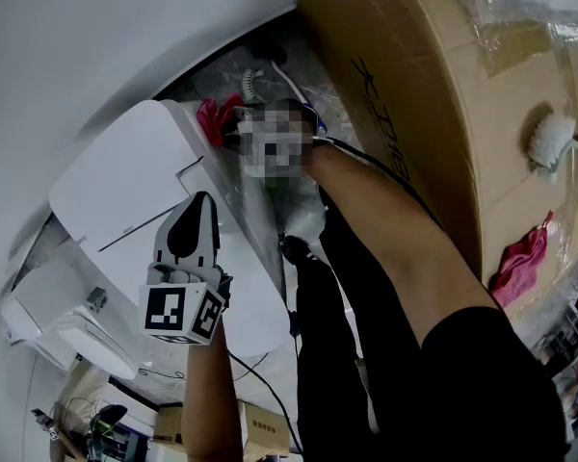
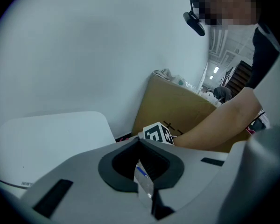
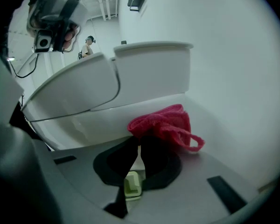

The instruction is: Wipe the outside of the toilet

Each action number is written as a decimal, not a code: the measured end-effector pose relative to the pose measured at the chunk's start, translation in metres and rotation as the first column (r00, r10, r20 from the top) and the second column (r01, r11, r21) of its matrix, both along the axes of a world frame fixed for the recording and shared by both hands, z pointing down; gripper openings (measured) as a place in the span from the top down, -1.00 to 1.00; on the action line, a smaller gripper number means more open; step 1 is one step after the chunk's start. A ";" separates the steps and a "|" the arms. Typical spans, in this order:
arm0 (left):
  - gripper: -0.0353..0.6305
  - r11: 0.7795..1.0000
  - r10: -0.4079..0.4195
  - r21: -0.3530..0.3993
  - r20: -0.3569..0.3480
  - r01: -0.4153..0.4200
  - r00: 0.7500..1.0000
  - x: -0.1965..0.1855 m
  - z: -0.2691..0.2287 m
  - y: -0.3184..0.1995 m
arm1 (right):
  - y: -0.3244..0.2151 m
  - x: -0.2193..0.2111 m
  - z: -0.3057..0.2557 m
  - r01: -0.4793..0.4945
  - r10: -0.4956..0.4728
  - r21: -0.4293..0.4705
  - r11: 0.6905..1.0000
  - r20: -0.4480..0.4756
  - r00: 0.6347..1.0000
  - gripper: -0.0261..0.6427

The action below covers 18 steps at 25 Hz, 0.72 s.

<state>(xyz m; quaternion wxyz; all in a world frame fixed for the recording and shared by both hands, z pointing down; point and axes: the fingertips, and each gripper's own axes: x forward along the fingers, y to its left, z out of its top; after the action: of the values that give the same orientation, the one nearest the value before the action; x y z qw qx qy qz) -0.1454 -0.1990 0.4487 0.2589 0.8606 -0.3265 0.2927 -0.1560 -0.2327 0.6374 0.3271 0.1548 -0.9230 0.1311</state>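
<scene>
The white toilet [image 1: 125, 176] fills the left of the head view with its lid down. My right gripper [image 3: 141, 139] is shut on a red cloth [image 3: 167, 124], which lies against the toilet's white side [image 3: 130, 90] below the lid and tank. From above, that cloth [image 1: 213, 117] shows at the toilet's far right side, next to the right gripper [image 1: 235, 123], which a mosaic patch partly hides. My left gripper [image 1: 199, 203] hovers over the lid's near edge, shut with nothing in it. Its own view shows the jaws [image 2: 139, 144] closed beside the lid [image 2: 46, 141].
A large cardboard box [image 1: 414, 94] stands close on the right, with a second red cloth [image 1: 520, 260] and a white brush [image 1: 551, 137] on it. A white wall [image 1: 96, 37] runs behind the toilet. Cables [image 1: 260, 383] trail near my legs.
</scene>
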 end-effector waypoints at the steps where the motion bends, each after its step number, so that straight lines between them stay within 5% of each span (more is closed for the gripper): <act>1: 0.85 1.000 0.005 0.001 0.000 -0.005 1.000 0.000 -0.001 0.003 | 0.010 -0.002 -0.001 0.001 -0.001 -0.008 1.000 0.005 1.000 0.78; 18: 0.85 0.992 0.128 -0.021 -0.014 -0.128 0.992 -0.012 0.006 0.097 | 0.195 -0.040 -0.005 -0.084 0.097 -0.131 0.988 0.093 0.991 0.79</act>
<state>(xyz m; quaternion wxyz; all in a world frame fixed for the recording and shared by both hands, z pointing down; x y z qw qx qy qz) -0.1570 -0.1022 0.4543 0.2511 0.8787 -0.2660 0.3068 -0.1960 -0.0378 0.6322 0.2839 0.1689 -0.9198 0.2118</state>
